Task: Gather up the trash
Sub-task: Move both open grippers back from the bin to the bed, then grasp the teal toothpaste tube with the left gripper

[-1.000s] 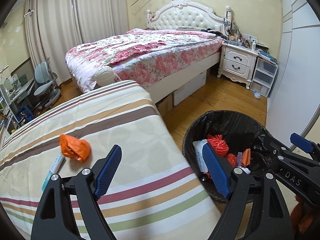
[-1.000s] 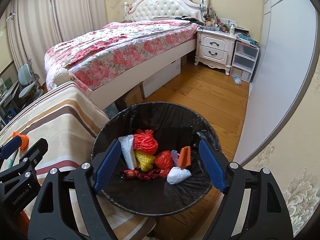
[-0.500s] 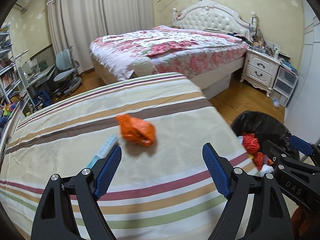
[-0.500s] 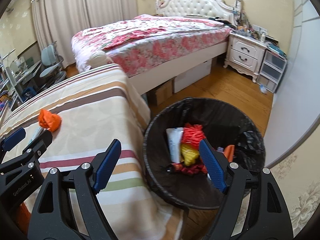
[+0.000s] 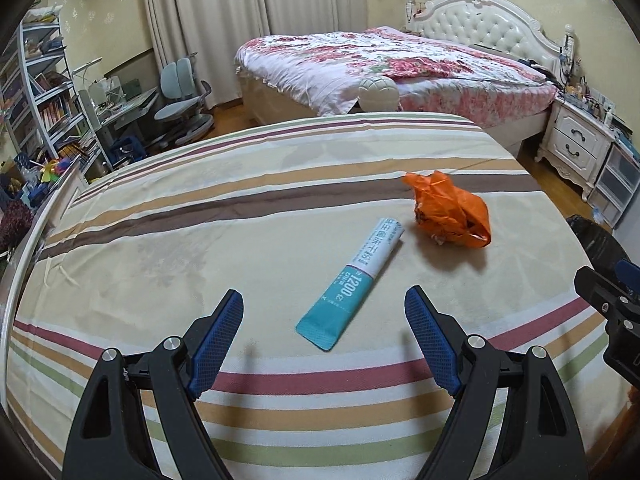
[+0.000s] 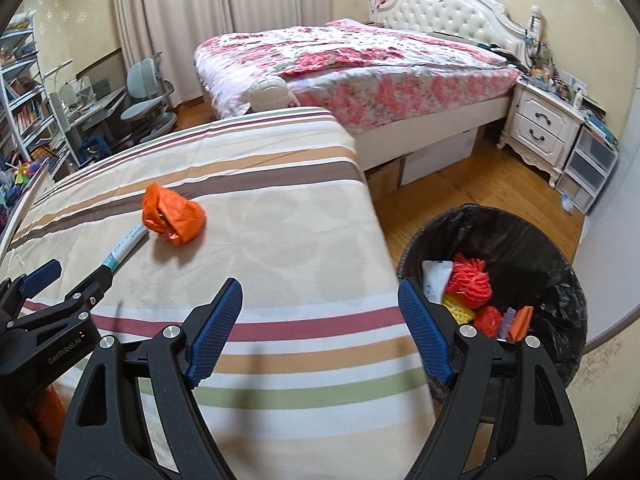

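A teal and white tube (image 5: 354, 280) lies on the striped bedspread (image 5: 200, 216) just ahead of my open, empty left gripper (image 5: 324, 330). A crumpled orange plastic bag (image 5: 450, 210) lies beyond the tube to its right; it also shows in the right wrist view (image 6: 174, 216), with the tube (image 6: 122, 248) partly hidden behind the left gripper body. My right gripper (image 6: 320, 328) is open and empty over the bedspread's right edge. A black-lined trash bin (image 6: 520, 240) stands on the floor to its right, holding red, yellow, orange and white trash.
A second bed with a floral cover (image 5: 400, 64) stands beyond the striped one. A white nightstand (image 6: 540, 128) and plastic drawers (image 6: 588, 168) stand at the right wall. A desk, grey chairs (image 5: 184, 92) and shelves (image 5: 36, 92) fill the left side.
Both grippers have swung left from the trash bin to the striped bedspread. The tube and orange bag now lie in front of the left gripper. Both stay open.
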Available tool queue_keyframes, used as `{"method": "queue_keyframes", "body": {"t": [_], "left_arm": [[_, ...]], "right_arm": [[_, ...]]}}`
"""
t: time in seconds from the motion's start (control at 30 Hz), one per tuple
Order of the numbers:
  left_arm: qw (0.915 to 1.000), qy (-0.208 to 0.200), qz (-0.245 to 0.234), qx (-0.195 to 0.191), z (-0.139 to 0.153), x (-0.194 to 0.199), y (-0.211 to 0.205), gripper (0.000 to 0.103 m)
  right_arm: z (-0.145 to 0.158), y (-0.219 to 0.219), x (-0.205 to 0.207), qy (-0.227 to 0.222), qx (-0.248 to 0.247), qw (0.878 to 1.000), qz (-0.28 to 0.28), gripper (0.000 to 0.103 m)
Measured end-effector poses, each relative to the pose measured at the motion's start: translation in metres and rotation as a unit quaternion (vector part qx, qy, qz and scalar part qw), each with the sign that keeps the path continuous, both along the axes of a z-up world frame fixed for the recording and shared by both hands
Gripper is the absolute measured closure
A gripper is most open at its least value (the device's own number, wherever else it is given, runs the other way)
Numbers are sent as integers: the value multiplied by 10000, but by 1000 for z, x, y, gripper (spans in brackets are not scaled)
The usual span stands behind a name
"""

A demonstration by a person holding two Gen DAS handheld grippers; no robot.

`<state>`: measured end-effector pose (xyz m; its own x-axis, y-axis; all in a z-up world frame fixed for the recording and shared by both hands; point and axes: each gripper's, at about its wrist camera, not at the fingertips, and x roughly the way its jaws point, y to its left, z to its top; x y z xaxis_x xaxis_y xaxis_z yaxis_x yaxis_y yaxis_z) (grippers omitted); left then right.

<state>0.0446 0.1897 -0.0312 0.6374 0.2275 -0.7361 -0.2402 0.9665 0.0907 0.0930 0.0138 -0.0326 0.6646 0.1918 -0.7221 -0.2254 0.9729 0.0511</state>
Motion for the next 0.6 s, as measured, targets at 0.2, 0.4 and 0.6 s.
{"method": "queue_keyframes", "body": {"t": [0.2,0.4,0.6], "left_arm": [[9993,280,-215,-90,-9,15,3,23],[9982,346,-351,-351,-10,21,13,46],[9984,273,-474,-166,-9,18,10,80]], "right_arm": [[-2,16,4,50,-42,9999,134,25],[-4,25,7,78,-58,9997,206,25],[-7,34,10,119,-71,9995,290,25]]}}
